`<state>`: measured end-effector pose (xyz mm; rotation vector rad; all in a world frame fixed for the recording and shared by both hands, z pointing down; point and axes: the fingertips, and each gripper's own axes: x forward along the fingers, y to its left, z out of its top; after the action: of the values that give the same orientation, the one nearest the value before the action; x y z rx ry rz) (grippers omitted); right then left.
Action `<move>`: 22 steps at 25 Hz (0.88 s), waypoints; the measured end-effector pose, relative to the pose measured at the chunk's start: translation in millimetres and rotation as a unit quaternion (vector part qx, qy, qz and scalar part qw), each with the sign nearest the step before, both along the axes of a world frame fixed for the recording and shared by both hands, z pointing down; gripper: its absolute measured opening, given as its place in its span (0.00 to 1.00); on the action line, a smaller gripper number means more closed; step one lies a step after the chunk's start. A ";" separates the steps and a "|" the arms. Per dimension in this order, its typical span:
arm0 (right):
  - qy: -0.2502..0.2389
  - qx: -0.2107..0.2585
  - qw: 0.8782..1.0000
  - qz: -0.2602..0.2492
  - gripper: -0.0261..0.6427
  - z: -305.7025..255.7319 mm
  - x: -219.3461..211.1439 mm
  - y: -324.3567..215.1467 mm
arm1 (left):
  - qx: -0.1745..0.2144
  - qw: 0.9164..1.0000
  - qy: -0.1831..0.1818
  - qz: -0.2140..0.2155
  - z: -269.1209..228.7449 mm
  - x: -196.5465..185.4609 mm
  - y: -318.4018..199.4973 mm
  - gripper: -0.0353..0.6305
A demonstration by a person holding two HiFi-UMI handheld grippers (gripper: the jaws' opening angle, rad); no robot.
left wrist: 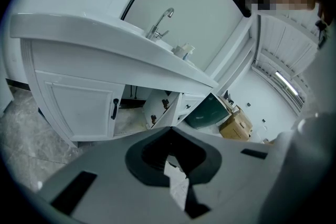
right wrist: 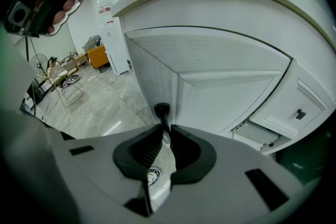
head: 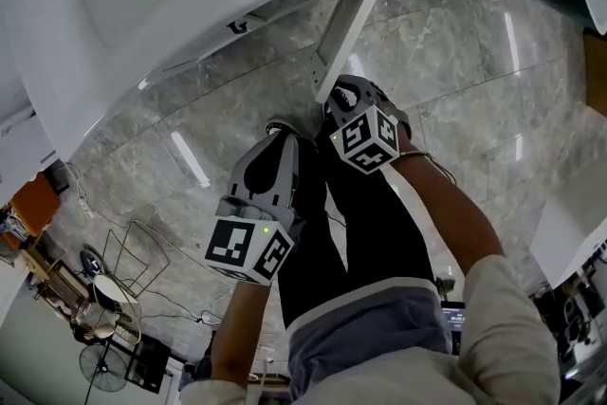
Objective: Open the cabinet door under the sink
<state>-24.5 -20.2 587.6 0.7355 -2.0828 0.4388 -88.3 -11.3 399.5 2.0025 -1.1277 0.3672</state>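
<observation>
Head view: a glossy white sink bench (head: 190, 5) curves across the top, above a grey marble-look tiled floor (head: 455, 43) streaked with reflected ceiling lights. The white panelled cabinet door (head: 351, 24) stands swung out from under the bench, seen edge-on. The right claw (head: 343, 100) is at the door's lower edge. The left claw (head: 280, 133) hangs just beside it, over the person's dark trousers (head: 360, 232). A floor fan (head: 102, 365) and a wire-frame chair (head: 133, 251) clutter the lower left corner.

Left gripper view: the left claw (left wrist: 170, 131) is pressed together at its tips, with nothing in it. Beyond it a chrome tap (left wrist: 160, 23) rises from the bench. A closed white door (left wrist: 79, 107) with a black bar pull (left wrist: 114, 108) sits to the left of the opened cabinet. A dark green box (left wrist: 207, 110) and a cardboard carton (left wrist: 236, 123) lie on the floor further right.

Right gripper view: the right claw (right wrist: 165, 134) pinches the black handle (right wrist: 161, 112) of the cabinet door, whose white panel fills the middle. A small drawer with a dark knob (right wrist: 300, 114) shows at right. Left of the door lie the marble floor and an orange chair (right wrist: 97, 55).
</observation>
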 end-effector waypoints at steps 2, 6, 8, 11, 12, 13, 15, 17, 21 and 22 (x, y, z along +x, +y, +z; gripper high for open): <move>0.002 -0.002 1.000 0.002 0.12 -0.7 6.1 4.5 | -0.001 1.000 0.001 0.002 -0.9 1.4 0.1 0.05; 0.007 -0.005 1.000 0.000 0.12 0.8 19.9 10.2 | 0.001 1.000 0.001 0.010 0.1 6.2 -1.6 0.05; 0.011 -0.006 1.000 -0.004 0.12 1.8 27.4 13.7 | -0.001 1.000 0.005 0.014 1.5 9.0 -1.3 0.05; 0.019 -0.007 1.000 -0.010 0.12 2.9 40.1 19.2 | -0.006 1.000 0.015 0.011 2.8 11.6 -2.0 0.05; 0.021 -0.007 1.000 -0.011 0.12 3.3 44.8 20.7 | -0.007 1.000 0.017 0.009 3.3 12.4 -2.7 0.05; 0.023 -0.008 1.000 -0.011 0.12 3.6 49.4 22.0 | -0.007 1.000 0.018 0.010 3.7 13.6 -3.3 0.05; 0.026 -0.009 1.000 -0.010 0.12 3.8 56.9 24.4 | -0.007 1.000 0.018 0.016 4.5 16.7 -3.9 0.05; 0.026 -0.009 1.000 -0.009 0.12 3.4 62.0 26.0 | -0.006 1.000 0.018 0.025 4.6 20.6 -4.1 0.05; 0.027 -0.008 1.000 -0.006 0.12 2.7 67.7 26.1 | -0.004 0.999 0.021 0.037 4.5 26.2 -6.6 0.05; 0.027 -0.009 1.000 -0.005 0.12 2.8 68.4 26.1 | -0.004 0.999 0.022 0.038 4.9 26.2 -7.3 0.05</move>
<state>43.8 5.9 590.4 0.7192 -2.0284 0.4264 -62.1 -18.6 404.4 2.0415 -1.0237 0.3651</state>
